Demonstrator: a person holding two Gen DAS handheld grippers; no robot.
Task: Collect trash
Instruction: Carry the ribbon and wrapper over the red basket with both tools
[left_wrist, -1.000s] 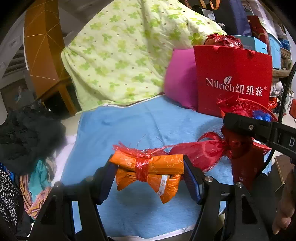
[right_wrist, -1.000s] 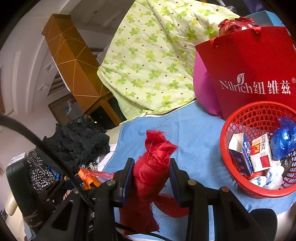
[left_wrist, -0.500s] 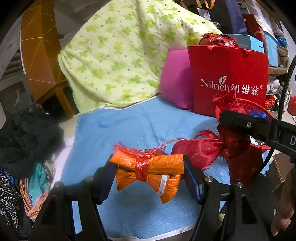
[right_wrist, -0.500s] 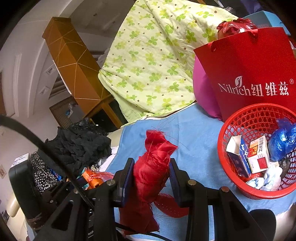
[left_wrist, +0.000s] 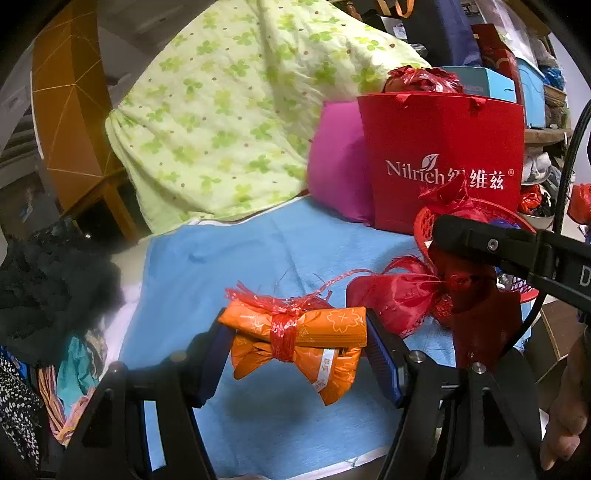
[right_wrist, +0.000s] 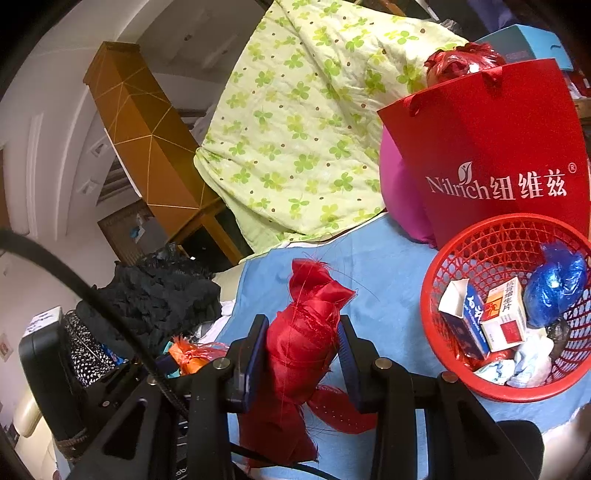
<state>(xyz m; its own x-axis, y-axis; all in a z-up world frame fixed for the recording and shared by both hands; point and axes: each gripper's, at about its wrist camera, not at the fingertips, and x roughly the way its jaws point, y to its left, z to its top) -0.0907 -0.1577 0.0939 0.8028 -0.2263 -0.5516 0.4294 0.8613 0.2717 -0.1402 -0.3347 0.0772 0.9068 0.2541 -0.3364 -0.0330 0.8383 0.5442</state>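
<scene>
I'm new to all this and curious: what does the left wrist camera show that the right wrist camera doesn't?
Left only: the orange packet in full, clamped in the left hand-held gripper.
Right only: inside the red basket, two small boxes and a blue bag.
Both: the red bundle in the right hand-held gripper, the red gift bag, green quilt and blue cloth.

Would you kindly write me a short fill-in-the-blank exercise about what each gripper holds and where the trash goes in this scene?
1. The left gripper is shut on a bundle wrapped in ____ paper and tied with red string.
2. The right gripper is shut on a wad of ____ fabric.
3. The red mesh basket rests on a ____ cloth.
4. The two small cardboard boxes lie inside the ____.

Missing words: orange; red; blue; basket
</scene>
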